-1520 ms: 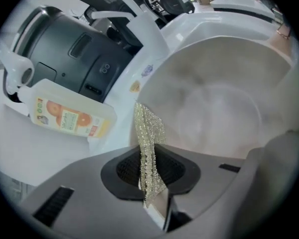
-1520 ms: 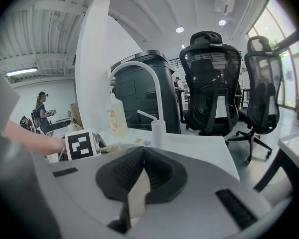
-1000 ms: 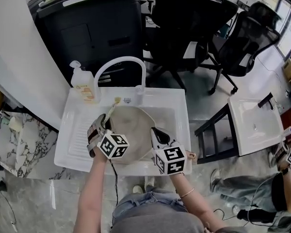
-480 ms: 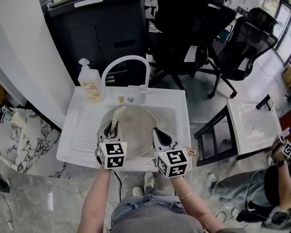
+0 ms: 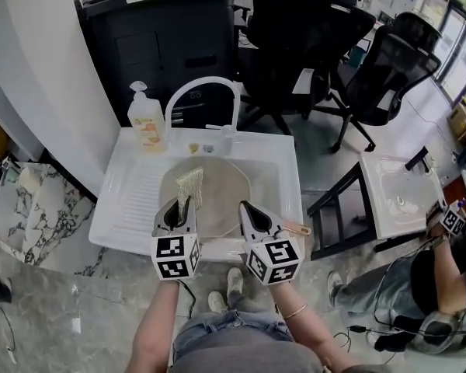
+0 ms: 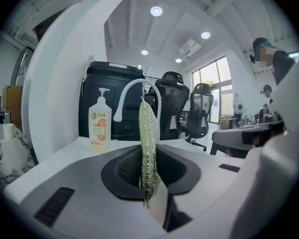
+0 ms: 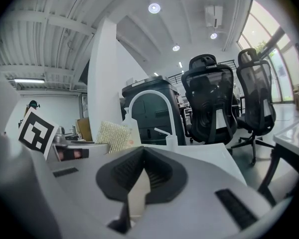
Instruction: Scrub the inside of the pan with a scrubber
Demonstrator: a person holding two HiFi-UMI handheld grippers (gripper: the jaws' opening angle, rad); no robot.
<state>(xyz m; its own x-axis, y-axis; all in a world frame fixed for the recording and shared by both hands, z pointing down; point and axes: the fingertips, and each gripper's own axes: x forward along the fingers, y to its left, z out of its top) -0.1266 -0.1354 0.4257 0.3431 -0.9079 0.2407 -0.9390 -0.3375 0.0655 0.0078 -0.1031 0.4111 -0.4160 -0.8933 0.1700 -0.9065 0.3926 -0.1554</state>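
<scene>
A round grey pan (image 5: 221,186) lies in the white sink (image 5: 124,200), and its copper handle end (image 5: 299,228) pokes out beside my right gripper. My left gripper (image 5: 179,206) is shut on a pale green sparkly scrubber (image 5: 189,185), which stands upright above the pan's left part. In the left gripper view the scrubber (image 6: 148,143) rises edge-on from the closed jaws. My right gripper (image 5: 245,207) hovers over the pan's near right rim, shut with nothing seen between its jaws (image 7: 139,183). Both grippers are raised and look level across the room.
A white arched faucet (image 5: 203,92) and a soap pump bottle (image 5: 146,119) stand at the sink's back. A ribbed drainboard lies at the left. Behind are a black cabinet (image 5: 163,37) and office chairs (image 5: 388,61). A second small sink (image 5: 400,193) and another person (image 5: 443,286) are at the right.
Both grippers drew back toward the sink's front edge. The left one swung from the pan's left side to in front of it, with the scrubber now upright.
</scene>
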